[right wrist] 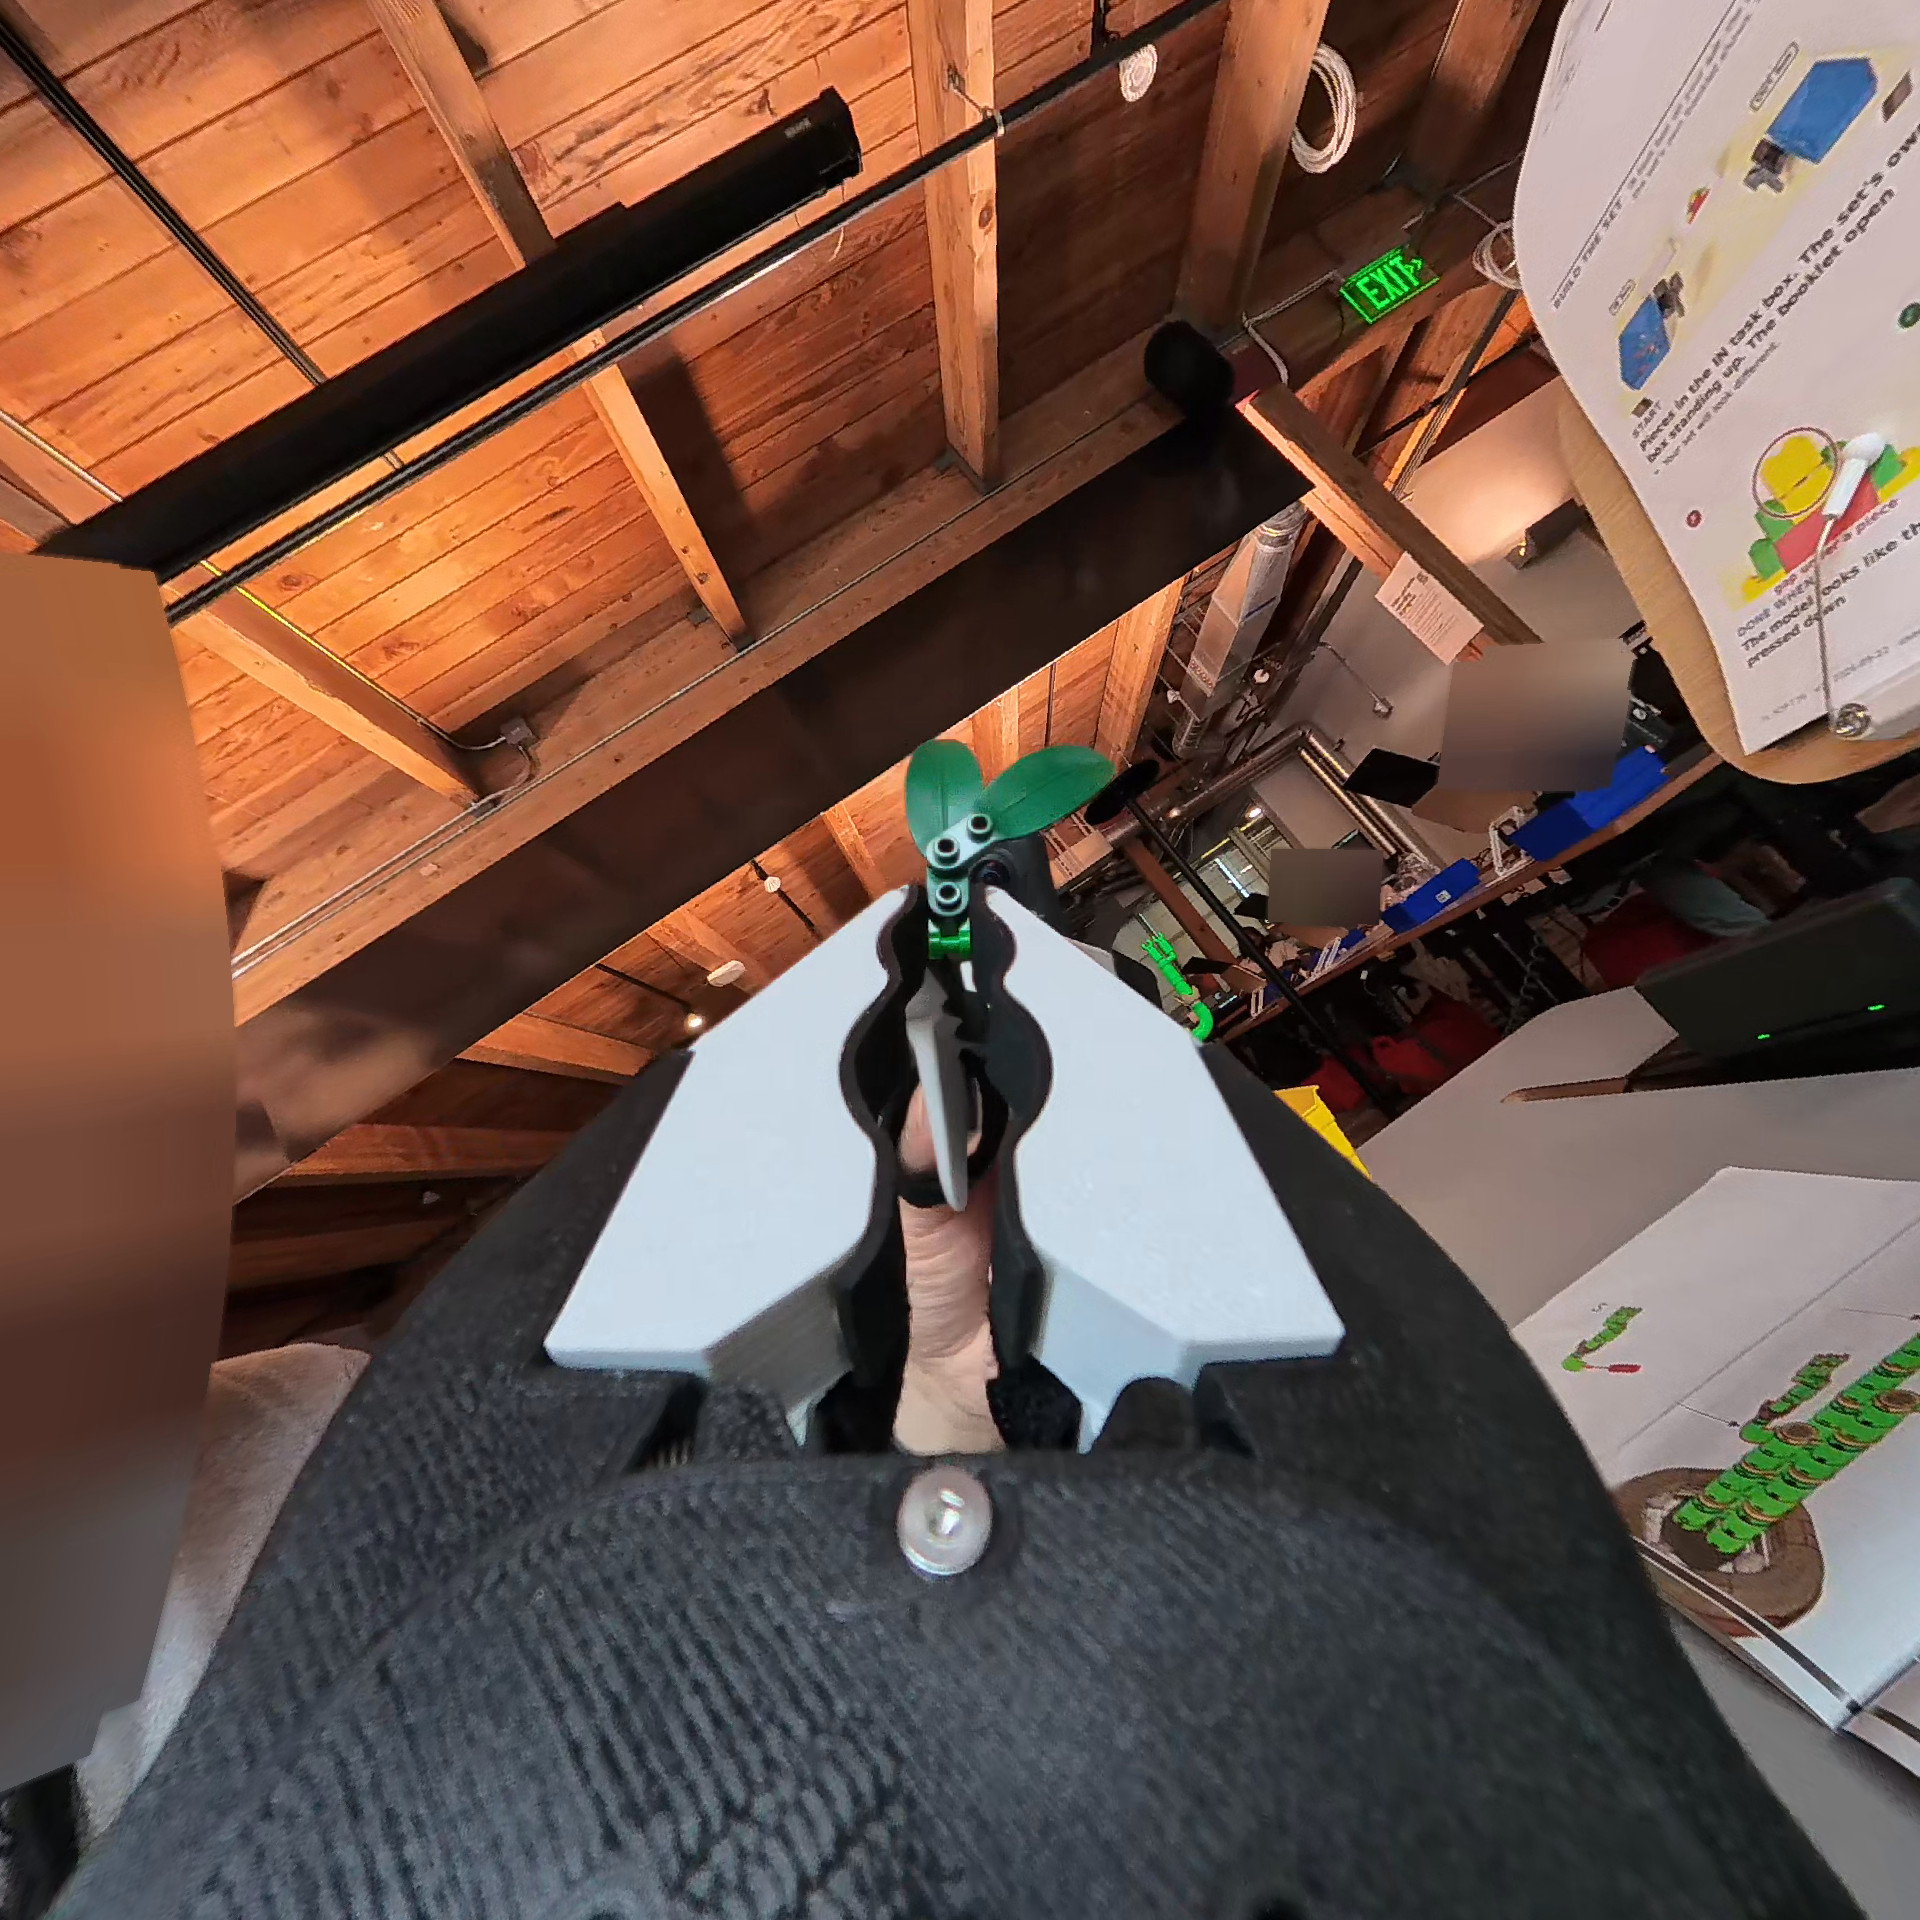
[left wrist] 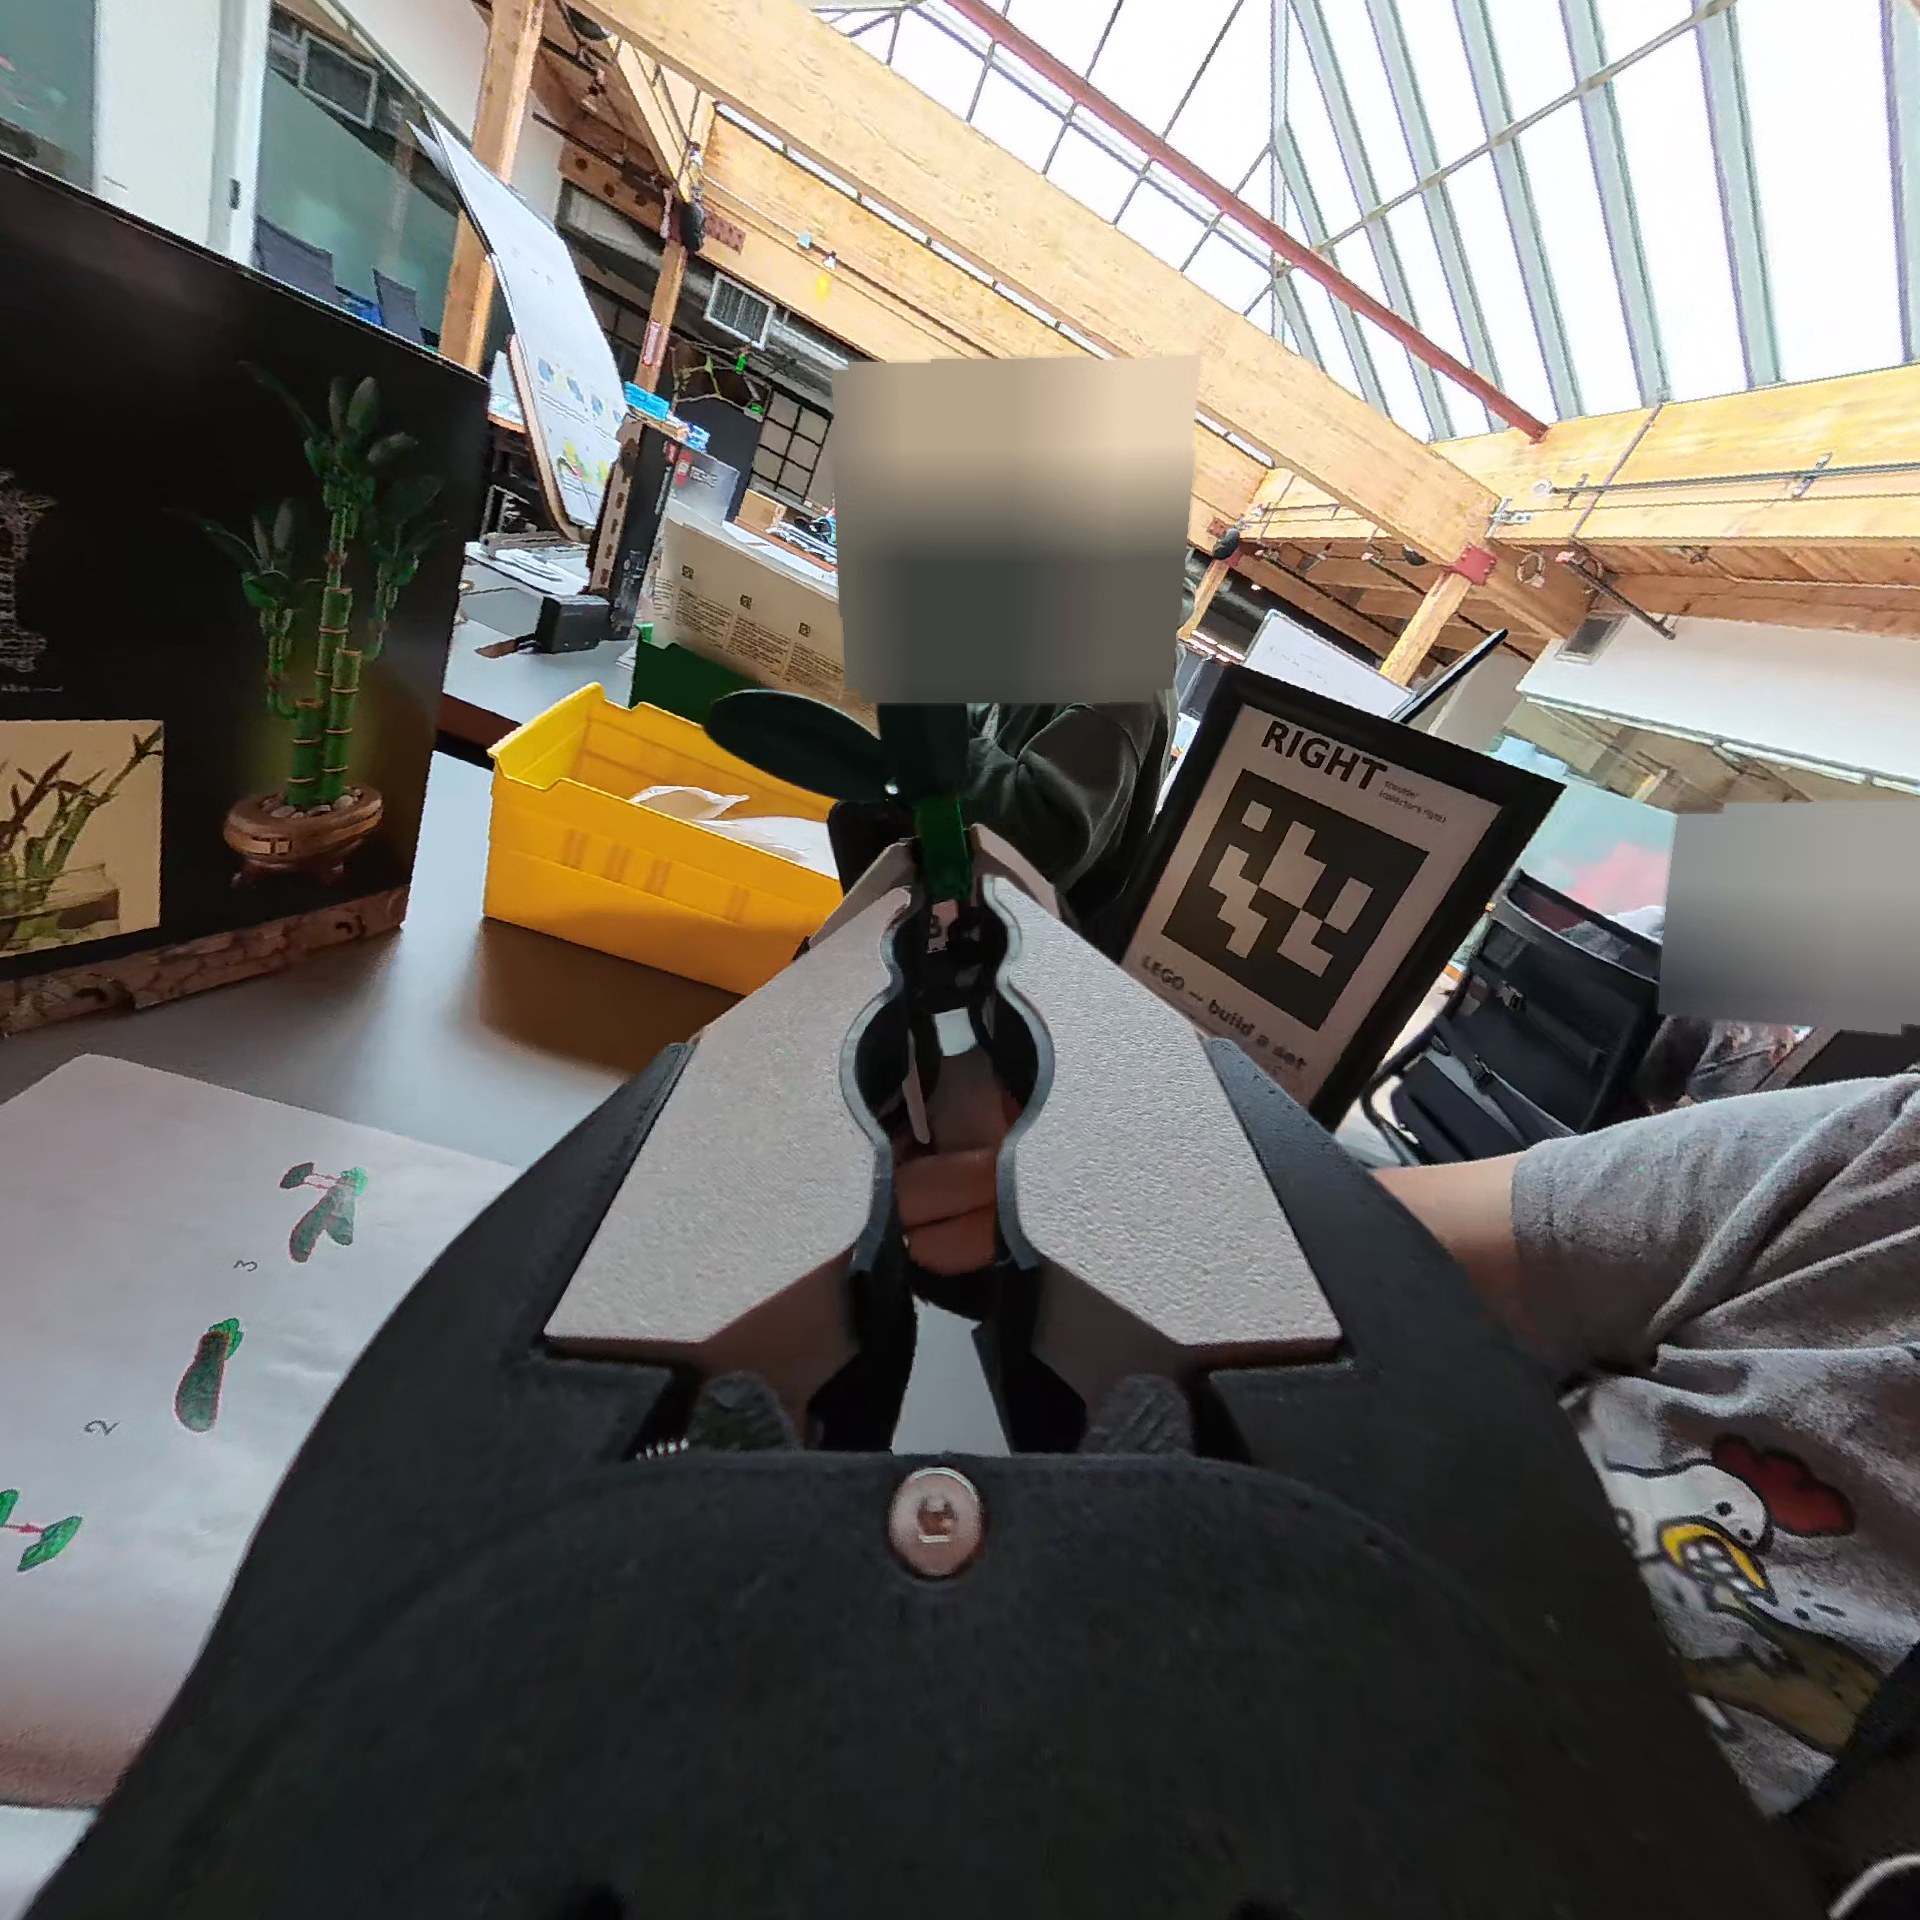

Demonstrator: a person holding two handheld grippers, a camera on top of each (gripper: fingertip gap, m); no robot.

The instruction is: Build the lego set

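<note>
A small leaf assembly, two dark green leaves [right wrist: 997, 795] on a grey-green studded plate [right wrist: 951, 883] with a bright green clip [right wrist: 951, 942], is held up in the air. My right gripper [right wrist: 951, 925] is shut on its lower end, and the leaves stick out past the tips. In the left wrist view the same leaves [left wrist: 800, 748] and their green stem [left wrist: 943, 842] rise from between my left gripper's tips [left wrist: 945, 899], which are shut on the stem. A grey finger [right wrist: 943, 1091] of the other gripper shows through the right gripper's gap.
A yellow bin [left wrist: 644, 831] with white bags stands on the dark table [left wrist: 364, 1018], beside the set's box [left wrist: 208, 623]. An open instruction booklet [left wrist: 208, 1299] lies at the left and also shows in the right wrist view [right wrist: 1714, 1455]. A framed marker sign [left wrist: 1309, 894] stands at the right. A person's arm [left wrist: 1662, 1247] is close by. The tips of both grippers are at nearly the same place.
</note>
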